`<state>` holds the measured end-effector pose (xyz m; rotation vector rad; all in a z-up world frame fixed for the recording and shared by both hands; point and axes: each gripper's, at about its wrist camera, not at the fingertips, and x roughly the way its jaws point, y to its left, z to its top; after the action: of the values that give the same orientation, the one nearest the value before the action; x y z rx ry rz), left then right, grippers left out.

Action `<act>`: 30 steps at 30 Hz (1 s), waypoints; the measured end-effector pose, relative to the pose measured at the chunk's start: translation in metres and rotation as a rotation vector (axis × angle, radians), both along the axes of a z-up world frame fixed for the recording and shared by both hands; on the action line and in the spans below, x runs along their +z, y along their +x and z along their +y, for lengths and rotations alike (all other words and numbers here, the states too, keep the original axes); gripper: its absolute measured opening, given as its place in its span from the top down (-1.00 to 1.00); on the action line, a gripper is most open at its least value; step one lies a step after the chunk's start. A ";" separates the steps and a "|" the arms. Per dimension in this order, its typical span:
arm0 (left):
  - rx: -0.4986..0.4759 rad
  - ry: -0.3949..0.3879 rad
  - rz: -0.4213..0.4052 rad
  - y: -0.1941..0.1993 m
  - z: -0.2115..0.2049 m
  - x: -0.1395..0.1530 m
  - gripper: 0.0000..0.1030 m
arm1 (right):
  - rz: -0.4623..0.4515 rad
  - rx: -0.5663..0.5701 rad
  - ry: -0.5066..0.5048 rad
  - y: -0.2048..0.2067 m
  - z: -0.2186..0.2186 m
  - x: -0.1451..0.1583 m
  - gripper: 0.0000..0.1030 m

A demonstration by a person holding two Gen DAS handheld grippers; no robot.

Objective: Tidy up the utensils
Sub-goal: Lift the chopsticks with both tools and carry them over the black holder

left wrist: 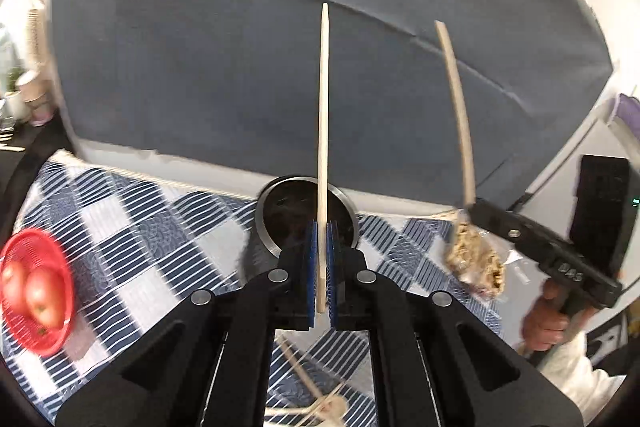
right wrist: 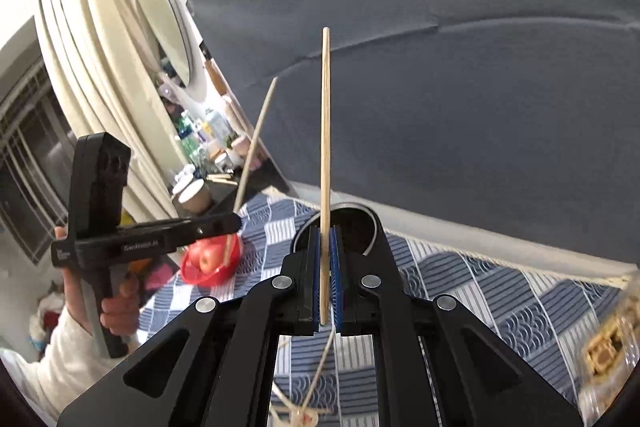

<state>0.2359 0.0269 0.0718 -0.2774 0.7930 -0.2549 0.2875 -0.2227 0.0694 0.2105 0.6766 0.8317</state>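
1. Your left gripper (left wrist: pixel 320 251) is clamped tight on a pale wooden chopstick (left wrist: pixel 323 131). The stick runs straight out between the blue pads (left wrist: pixel 311 267), its tapered end pointing away from you toward the grey sofa (left wrist: pixel 200 47).
2. Your right gripper (right wrist: pixel 325 259) is likewise closed on a second chopstick (right wrist: pixel 325 147), which also stands straight out along the fingers against the sofa's dark back.
3. In the left wrist view, your right gripper shows at the right edge, with your hand (left wrist: pixel 548 319) on its handle and its chopstick slanting up and to the left.
4. The metal cup (left wrist: pixel 280 211) sits at the far edge of the table, on the blue and white checked cloth (left wrist: pixel 140 227). In both wrist views its dark opening lies just beyond your fingertips, so each held chopstick crosses over the rim in the picture. Neither stick is inside it.
5. More wooden utensils (left wrist: pixel 316 403) lie on the cloth below your grippers, partly hidden by the gripper bodies.
6. A red basket (left wrist: pixel 48 331) holding apples (left wrist: pixel 44 301) rests at the left side of the table.
7. A clear packet of brownish snacks (left wrist: pixel 476 259) lies on the cloth at the right, near your right gripper.
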 end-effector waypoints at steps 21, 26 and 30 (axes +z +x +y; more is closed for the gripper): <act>-0.024 -0.017 -0.026 0.053 -0.025 -0.053 0.91 | 0.021 0.061 0.232 0.068 0.027 -0.050 0.90; -0.018 0.005 -0.013 0.053 -0.028 -0.063 0.91 | 0.034 0.047 0.183 0.071 0.030 -0.063 0.90; -0.022 0.004 -0.012 0.050 -0.028 -0.065 0.91 | 0.025 0.056 0.141 0.067 0.034 -0.065 0.90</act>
<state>0.2854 -0.0008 0.0064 -0.2636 0.7848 -0.2754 0.3543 -0.1883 0.0046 0.3311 0.6504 0.9328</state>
